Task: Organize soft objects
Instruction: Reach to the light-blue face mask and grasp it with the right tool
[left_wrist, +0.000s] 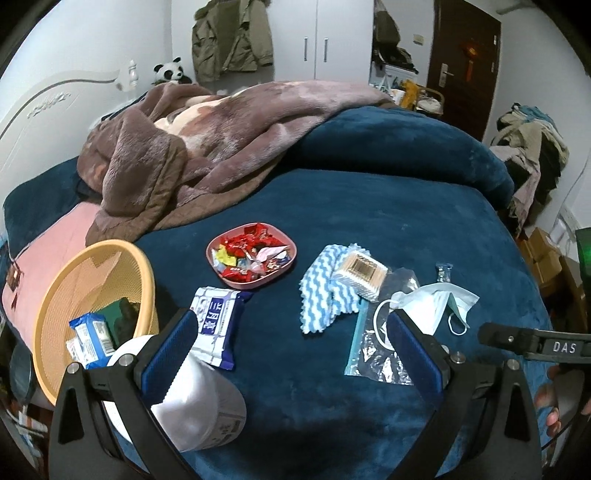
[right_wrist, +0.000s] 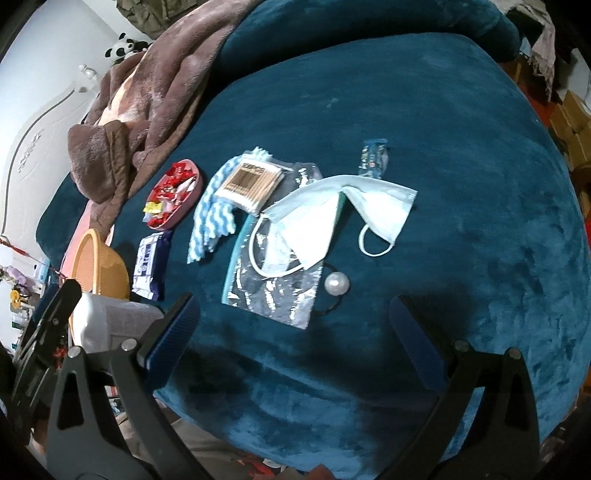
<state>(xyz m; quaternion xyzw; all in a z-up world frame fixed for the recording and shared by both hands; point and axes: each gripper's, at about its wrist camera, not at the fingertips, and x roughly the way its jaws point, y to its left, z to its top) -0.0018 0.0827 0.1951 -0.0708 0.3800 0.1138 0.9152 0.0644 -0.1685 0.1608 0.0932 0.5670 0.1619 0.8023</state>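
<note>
A dark teal plush bedspread (left_wrist: 369, 229) covers the bed and carries every item; a crumpled brown fleece blanket (left_wrist: 192, 147) is heaped on its far left portion. At the near left edge stands a round yellow mesh plastic basket (left_wrist: 55, 295) holding small blue-and-white packets (left_wrist: 92, 332), with a white cylindrical roll in plastic wrap (left_wrist: 207, 410) lying just beside it, nearest the camera. A blue-and-white rectangular wipes packet (left_wrist: 218, 325) lies right of the basket, and a pink rounded-square dish (left_wrist: 221, 277) filled with red-wrapped candies sits farther back. To the right, a blue-and-white wavy-striped cloth (left_wrist: 317, 295) lies under a clear box of cotton swabs (left_wrist: 360, 273). A pale blue folded face mask (right_wrist: 332, 214) rests partly on a clear zip-seal plastic bag (right_wrist: 273, 295) with a blue closure strip; a second, similar mask (right_wrist: 384, 210) touches it on the right. A white pearl-like ball on a dark cord (right_wrist: 337, 283) lies just beside the near right corner of the bag, and a small patterned blue packet (right_wrist: 373, 157) lies beyond the masks. The left gripper (left_wrist: 291, 328) is spread wide and holds nothing, its left finger in front of the wrapped roll. The right gripper (right_wrist: 295, 310) is likewise spread wide and empty, above bare bedspread near the bag
</note>
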